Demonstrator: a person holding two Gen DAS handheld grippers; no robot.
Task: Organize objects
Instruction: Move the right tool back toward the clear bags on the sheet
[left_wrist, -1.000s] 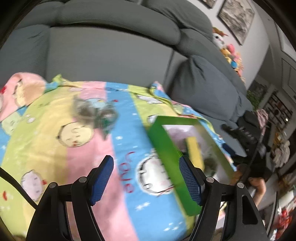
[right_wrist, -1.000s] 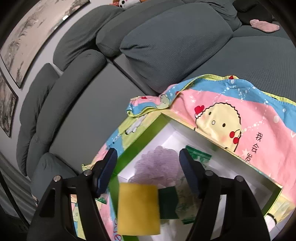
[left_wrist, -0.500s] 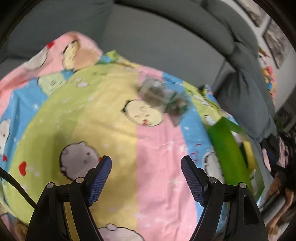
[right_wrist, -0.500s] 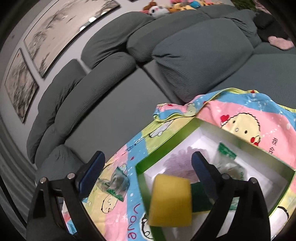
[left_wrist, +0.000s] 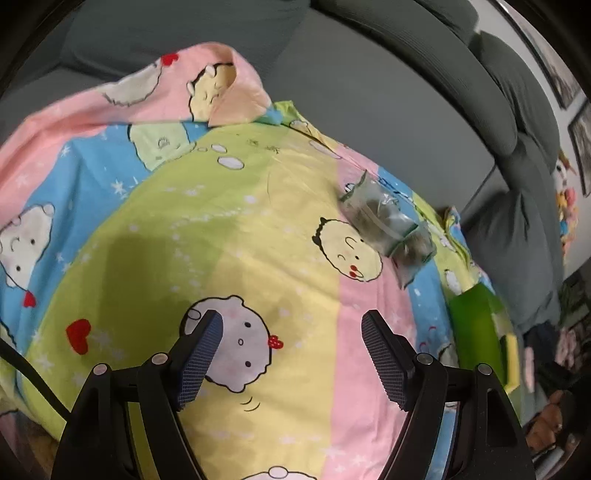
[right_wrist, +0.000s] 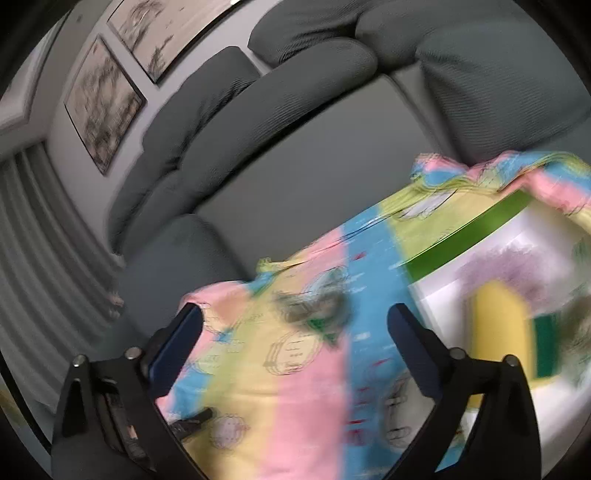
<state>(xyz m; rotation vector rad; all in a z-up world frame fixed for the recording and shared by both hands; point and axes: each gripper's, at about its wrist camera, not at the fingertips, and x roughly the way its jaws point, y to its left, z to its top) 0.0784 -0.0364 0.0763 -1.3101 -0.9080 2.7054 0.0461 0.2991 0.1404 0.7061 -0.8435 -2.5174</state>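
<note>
A clear plastic packet (left_wrist: 388, 230) with dark contents and green trim lies on the cartoon-print blanket (left_wrist: 221, 240); it shows blurred in the right wrist view (right_wrist: 314, 310). A green-rimmed white box (right_wrist: 469, 236) sits at the right and holds a yellow sponge (right_wrist: 496, 328), a purple puff (right_wrist: 517, 258) and green-trimmed packets. In the left wrist view the box (left_wrist: 472, 325) sits at the right edge. My left gripper (left_wrist: 291, 354) is open and empty above the blanket, short of the packet. My right gripper (right_wrist: 295, 336) is open and empty, with the packet between and beyond its fingers.
The blanket covers a surface in front of a grey sofa (left_wrist: 369, 74), also in the right wrist view (right_wrist: 295, 147). Framed pictures (right_wrist: 107, 96) hang on the wall. A folded blanket corner (left_wrist: 221, 92) rises at the back left.
Both grippers swung left, away from the box. The packet now sits ahead of the right gripper, and the box has slid to the right edge of both views. Both stay open.
</note>
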